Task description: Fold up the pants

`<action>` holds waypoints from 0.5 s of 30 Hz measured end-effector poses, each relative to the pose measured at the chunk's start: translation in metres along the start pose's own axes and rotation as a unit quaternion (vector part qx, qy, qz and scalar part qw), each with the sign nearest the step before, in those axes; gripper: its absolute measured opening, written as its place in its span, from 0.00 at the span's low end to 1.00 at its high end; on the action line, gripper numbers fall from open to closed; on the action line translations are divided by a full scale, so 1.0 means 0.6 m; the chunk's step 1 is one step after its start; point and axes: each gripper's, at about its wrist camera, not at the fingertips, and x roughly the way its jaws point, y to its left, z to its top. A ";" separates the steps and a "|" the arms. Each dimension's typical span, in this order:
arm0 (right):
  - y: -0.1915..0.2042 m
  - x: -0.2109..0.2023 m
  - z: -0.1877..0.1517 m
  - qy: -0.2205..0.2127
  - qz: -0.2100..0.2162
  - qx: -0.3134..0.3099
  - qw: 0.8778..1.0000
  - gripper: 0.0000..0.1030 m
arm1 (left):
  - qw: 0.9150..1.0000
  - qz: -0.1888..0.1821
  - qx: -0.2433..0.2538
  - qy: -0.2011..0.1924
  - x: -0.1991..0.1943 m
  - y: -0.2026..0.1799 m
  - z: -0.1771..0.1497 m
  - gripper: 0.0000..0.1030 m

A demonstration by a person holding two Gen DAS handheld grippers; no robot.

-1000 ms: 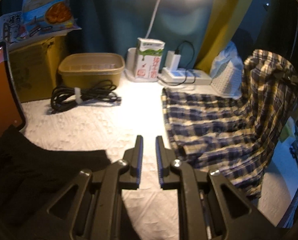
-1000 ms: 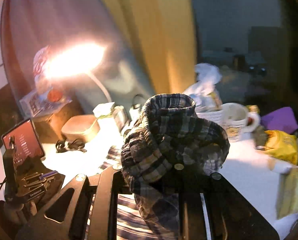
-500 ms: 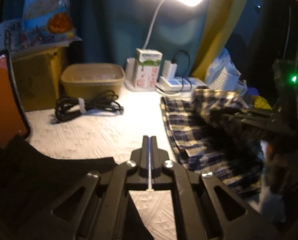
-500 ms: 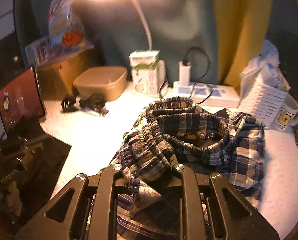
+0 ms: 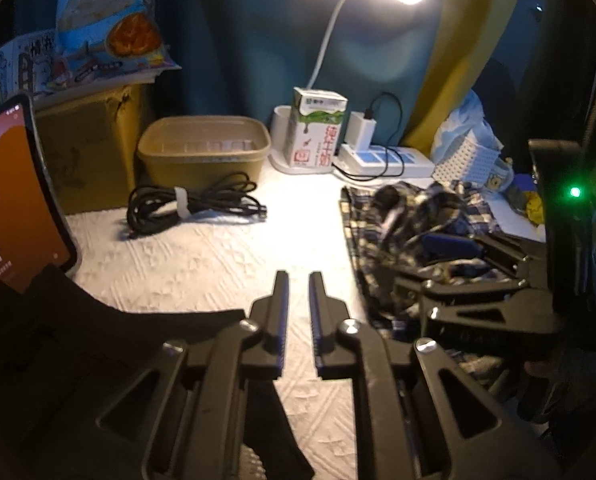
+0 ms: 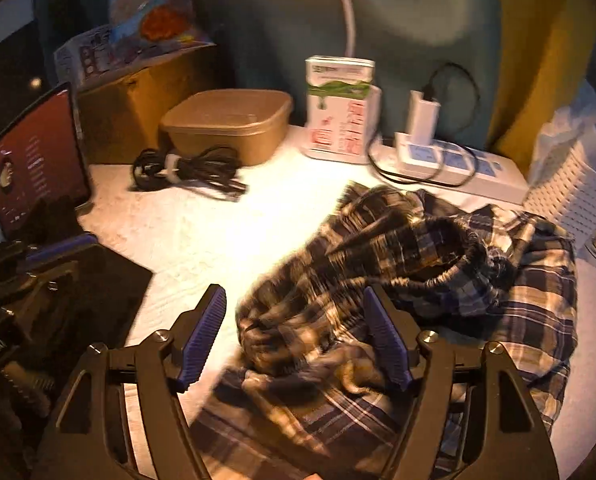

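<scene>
On white textured tabletop (image 5: 202, 248), plaid pants (image 6: 438, 280) now dropped in a rumpled heap, a second ago lifted in right gripper (image 6: 298, 320), its jaws opening wide, pads clear of cloth, left gripper (image 5: 298, 304) jaws parting slightly, empty, bare tabletop left of the heap.

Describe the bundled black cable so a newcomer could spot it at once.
Start at the desk lamp's white neck at the back of the white table. Left of the milk carton stands a tan plastic tub; the black cable lies just before it, the only coiled thing, cinched with a white strap.
</scene>
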 end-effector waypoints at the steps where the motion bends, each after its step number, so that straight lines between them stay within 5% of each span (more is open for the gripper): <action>1: 0.004 -0.002 0.001 0.001 0.005 -0.003 1.000 0.72 | 1.000 -0.006 -0.007 0.000 -0.002 0.002 0.000 0.10; 6: -0.007 -0.050 -0.012 -0.016 0.013 -0.007 1.000 0.72 | 1.000 -0.017 -0.010 -0.006 -0.014 -0.006 0.007 0.10; 15: -0.111 -0.129 -0.051 -0.044 -0.040 0.029 0.998 0.72 | 0.998 -0.023 0.057 -0.028 0.008 -0.076 0.006 0.11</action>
